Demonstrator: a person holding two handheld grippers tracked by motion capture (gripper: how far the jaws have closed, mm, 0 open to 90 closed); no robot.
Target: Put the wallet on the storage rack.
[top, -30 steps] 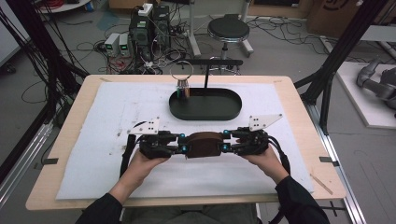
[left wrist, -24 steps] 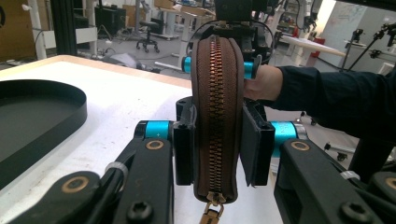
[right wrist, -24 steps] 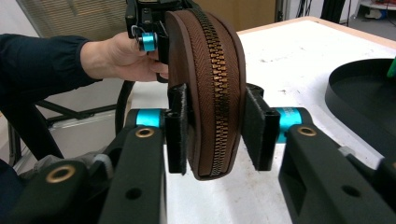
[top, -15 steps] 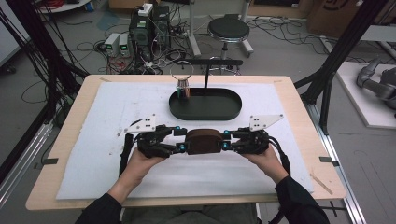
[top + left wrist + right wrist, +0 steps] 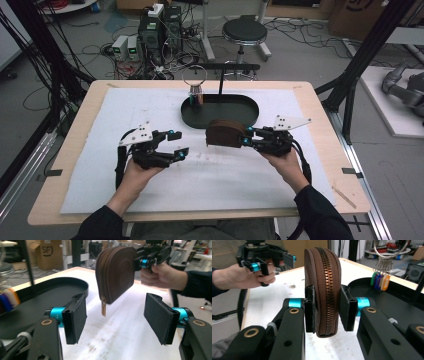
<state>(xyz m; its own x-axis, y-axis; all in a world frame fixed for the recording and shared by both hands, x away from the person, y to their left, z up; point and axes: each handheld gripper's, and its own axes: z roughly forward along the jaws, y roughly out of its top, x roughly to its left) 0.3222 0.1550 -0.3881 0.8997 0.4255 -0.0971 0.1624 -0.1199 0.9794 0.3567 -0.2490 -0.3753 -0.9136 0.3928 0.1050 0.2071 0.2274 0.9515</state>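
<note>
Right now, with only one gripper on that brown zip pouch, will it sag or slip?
Probably neither. The brown zip pouch keeps its rounded shape upright between the right gripper pads, so it looks fairly stiff and light. The fabric pads should grip it. Its zip pull hangs loose and may swing. The left gripper has just opened, empty.

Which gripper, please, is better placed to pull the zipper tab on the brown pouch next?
Probably the left gripper: its jaws have just opened and are empty, facing the zipper tab, while the right gripper clamps the brown pouch.
</note>
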